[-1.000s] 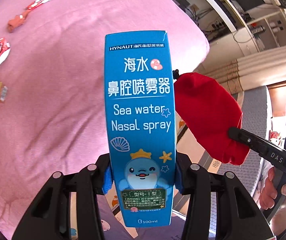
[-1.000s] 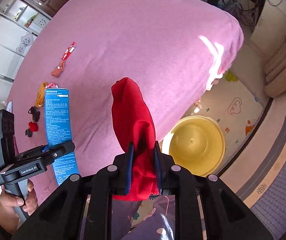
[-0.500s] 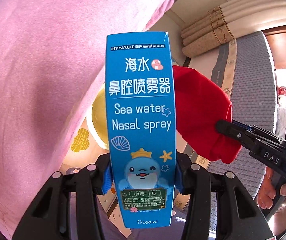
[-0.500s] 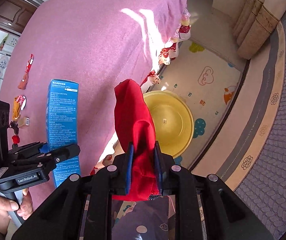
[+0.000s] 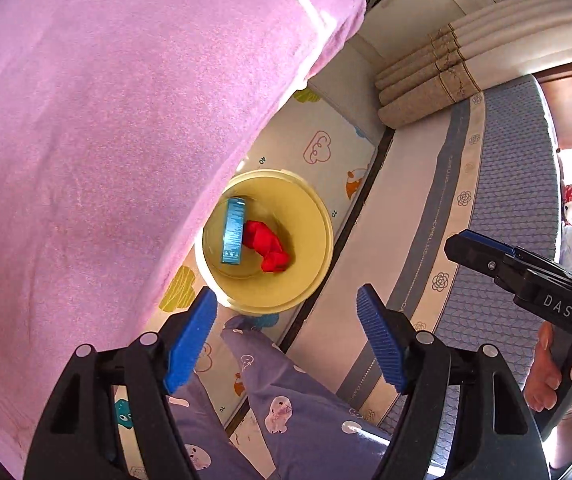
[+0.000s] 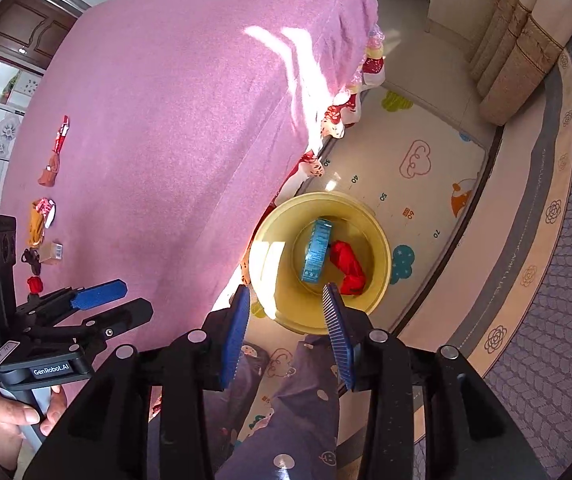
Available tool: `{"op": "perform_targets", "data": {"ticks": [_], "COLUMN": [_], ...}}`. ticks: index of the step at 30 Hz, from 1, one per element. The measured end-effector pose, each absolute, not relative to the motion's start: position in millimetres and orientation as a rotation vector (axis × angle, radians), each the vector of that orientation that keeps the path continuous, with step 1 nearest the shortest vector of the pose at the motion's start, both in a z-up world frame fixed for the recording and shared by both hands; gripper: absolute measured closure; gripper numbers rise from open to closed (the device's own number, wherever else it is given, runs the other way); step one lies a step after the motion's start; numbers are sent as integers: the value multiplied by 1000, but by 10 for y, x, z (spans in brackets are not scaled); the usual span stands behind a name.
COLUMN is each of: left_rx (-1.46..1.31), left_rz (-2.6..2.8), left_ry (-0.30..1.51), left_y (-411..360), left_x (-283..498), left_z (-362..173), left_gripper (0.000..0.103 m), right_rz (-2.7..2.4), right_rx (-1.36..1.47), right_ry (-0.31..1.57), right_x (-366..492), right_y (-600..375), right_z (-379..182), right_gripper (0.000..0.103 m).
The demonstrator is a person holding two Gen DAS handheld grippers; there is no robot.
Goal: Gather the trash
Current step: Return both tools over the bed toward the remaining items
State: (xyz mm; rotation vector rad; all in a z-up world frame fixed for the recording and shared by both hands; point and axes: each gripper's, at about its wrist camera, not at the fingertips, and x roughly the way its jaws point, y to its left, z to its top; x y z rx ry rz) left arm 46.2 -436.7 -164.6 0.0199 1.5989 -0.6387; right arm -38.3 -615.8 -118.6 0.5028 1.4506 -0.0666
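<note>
While both jaws widen empty: left hand-held gripper (image 5: 286, 300), right hand-held gripper (image 6: 286, 294) over yellow basin (image 5: 310, 280); wrappers (image 6: 41, 220) on pink bedcover (image 6: 165, 140).

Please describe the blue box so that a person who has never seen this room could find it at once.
Look at the floor beside the bed with the pink cover, where a round yellow basin stands on the play mat. Inside the basin lie two things side by side. The blue box is the long, flat-sided one with printed text; its neighbour is a soft, crumpled red cloth.
</note>
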Motion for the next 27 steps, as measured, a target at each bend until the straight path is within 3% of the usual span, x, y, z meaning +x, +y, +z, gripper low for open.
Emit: {"op": "perform_targets", "data": {"ticks": [9, 15, 21, 27], "left_rx": [-147, -239, -364, -443], "left_rz": [-429, -215, -36, 85], "left_ry": [1494, 1389, 1331, 1273], "left_y": [-3178, -2077, -917, -37], "left_x": [725, 825, 826, 728], "left_z": [-1299, -1082, -1003, -981], "left_gripper": [28, 18, 15, 13], "right_rz": [165, 336, 459, 518], "right_rx": [351, 226, 113, 36], "right_ry": [1429, 1427, 1412, 1400], "right_x": [284, 656, 867, 1044], "right_y": [-4994, -3943, -2896, -2076], "right_z": [-944, -849, -834, -908], "right_gripper": [65, 64, 54, 33]}}
